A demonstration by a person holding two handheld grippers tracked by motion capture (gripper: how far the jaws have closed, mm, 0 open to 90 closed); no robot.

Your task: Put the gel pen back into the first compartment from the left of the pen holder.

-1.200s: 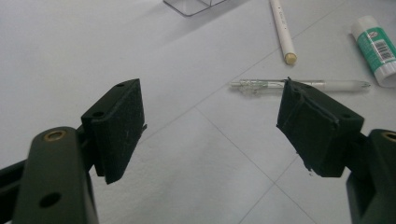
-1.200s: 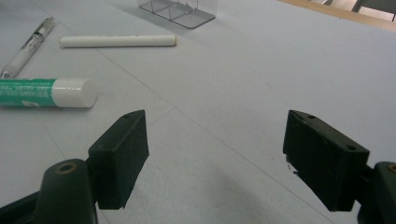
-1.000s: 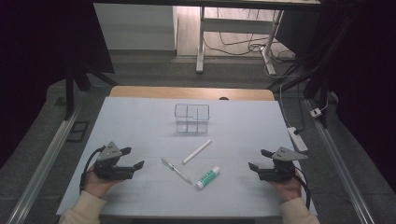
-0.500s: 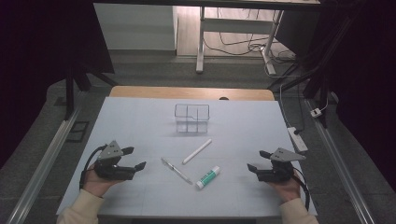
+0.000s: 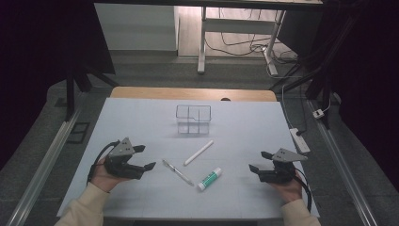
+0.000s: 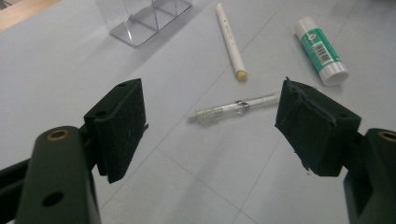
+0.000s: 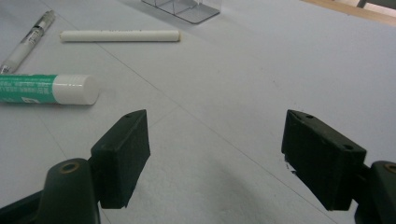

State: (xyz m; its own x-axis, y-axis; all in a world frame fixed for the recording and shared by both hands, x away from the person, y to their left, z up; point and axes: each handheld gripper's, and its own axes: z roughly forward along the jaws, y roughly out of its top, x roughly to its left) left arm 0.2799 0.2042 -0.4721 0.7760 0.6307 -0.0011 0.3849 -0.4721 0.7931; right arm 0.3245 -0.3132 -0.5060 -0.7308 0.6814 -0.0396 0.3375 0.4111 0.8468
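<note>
A clear pen [image 5: 178, 172] [image 6: 233, 108], a white stick [image 5: 198, 152] [image 6: 229, 40] and a green-and-white glue stick [image 5: 210, 179] [image 6: 321, 50] lie at the table's middle front. Behind them stands a clear divided box [image 5: 193, 119] [image 6: 140, 18]. My left gripper [image 5: 143, 158] [image 6: 210, 126] is open, just left of the pen, holding nothing. Off to the right of the glue stick [image 7: 44, 89] my right gripper [image 5: 258, 161] [image 7: 219, 154] hangs open and empty. The white stick [image 7: 119, 36] and the pen [image 7: 25, 39] lie beyond it.
The pale blue mat [image 5: 141, 117] covers a wooden table [image 5: 141, 92]. A power strip [image 5: 299, 140] lies at the mat's right edge. Metal rails run along both sides on the floor, with a desk frame and cables behind.
Both grippers have shifted slightly inward toward the objects. Nothing on the table has moved.
</note>
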